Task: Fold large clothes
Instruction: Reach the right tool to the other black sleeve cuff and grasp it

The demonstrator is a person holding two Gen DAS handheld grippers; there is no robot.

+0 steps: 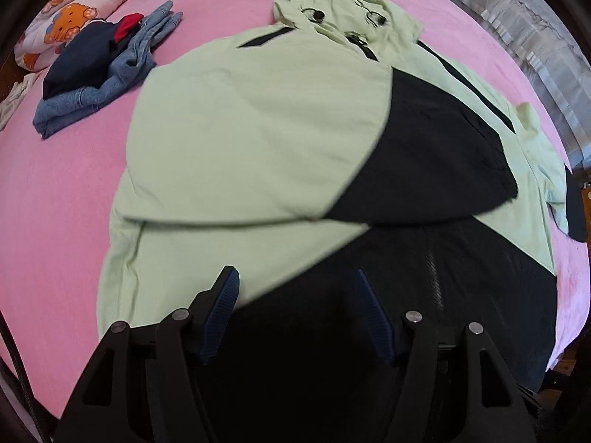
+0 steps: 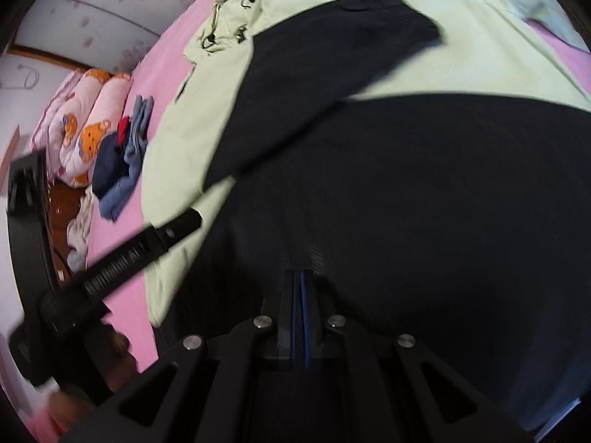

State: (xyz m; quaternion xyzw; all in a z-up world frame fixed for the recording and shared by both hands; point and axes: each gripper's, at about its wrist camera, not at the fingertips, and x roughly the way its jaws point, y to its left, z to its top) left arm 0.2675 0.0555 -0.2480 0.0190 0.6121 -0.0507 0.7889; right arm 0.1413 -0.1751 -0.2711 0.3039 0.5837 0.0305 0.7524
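**Fingers clear of jacket, sleeve folded in**

Left gripper (image 1: 295, 288) fingers released, nothing between them; right gripper (image 2: 301, 295) clenched empty. Green-and-black hooded jacket (image 1: 240, 140) lies flat on pink bed (image 1: 55, 203), one sleeve (image 1: 436, 147) folded across. Next fold likely: pinch the hem at both corners, lift evenly. No legible writing.

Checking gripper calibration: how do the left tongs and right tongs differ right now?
Left tongs: jaws stand apart, nothing between them. Right tongs: jaws pressed shut; no cloth visible between the pads. Left sits over the jacket's green-black boundary; right over its black panel. Both hover above the same jacket, angled downward.
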